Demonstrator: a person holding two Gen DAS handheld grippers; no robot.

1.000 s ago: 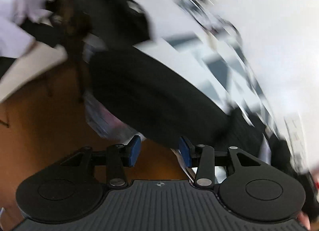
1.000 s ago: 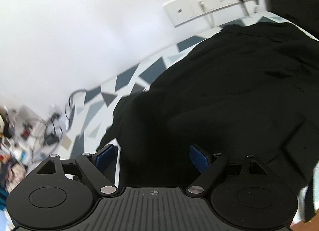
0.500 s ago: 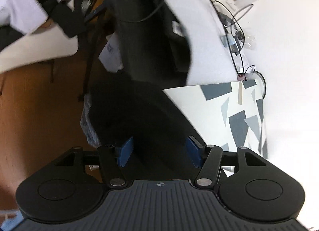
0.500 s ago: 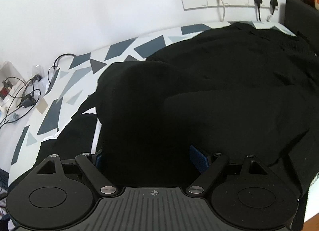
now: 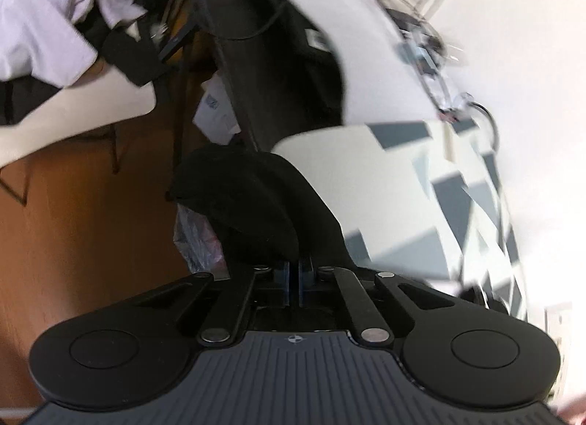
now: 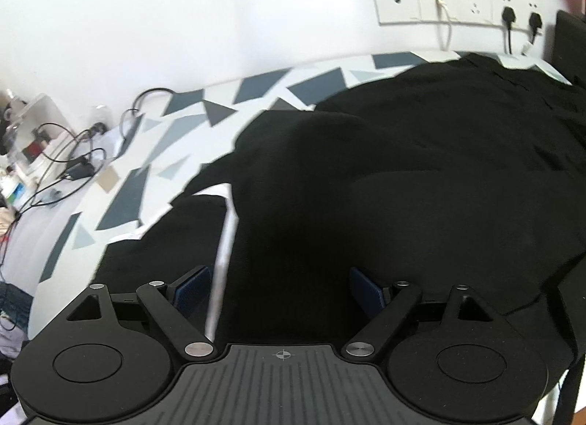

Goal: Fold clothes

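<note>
A black garment [image 6: 421,168] lies spread over a table cover of white with grey triangles [image 6: 175,139]. One end of the black garment [image 5: 249,198] hangs over the table's edge in the left wrist view. My left gripper [image 5: 293,271] is shut on that end, and the cloth bunches up just past its blue pads. My right gripper [image 6: 280,289] hovers over the garment's near edge, open wide. Black cloth lies under and between its blue pads [image 6: 192,287], which do not press on it.
Wall sockets with plugs [image 6: 457,2] run along the white wall behind the table. Cables and small devices [image 6: 73,154] crowd the table's left end. White clothing [image 5: 44,22] is piled on another table, over a brown floor [image 5: 73,223]. A plastic bag [image 5: 197,238] sits below the garment.
My left gripper's jaws have gone from open around the black cloth to shut on it. The right gripper has rolled and slid a little over the garment, still open.
</note>
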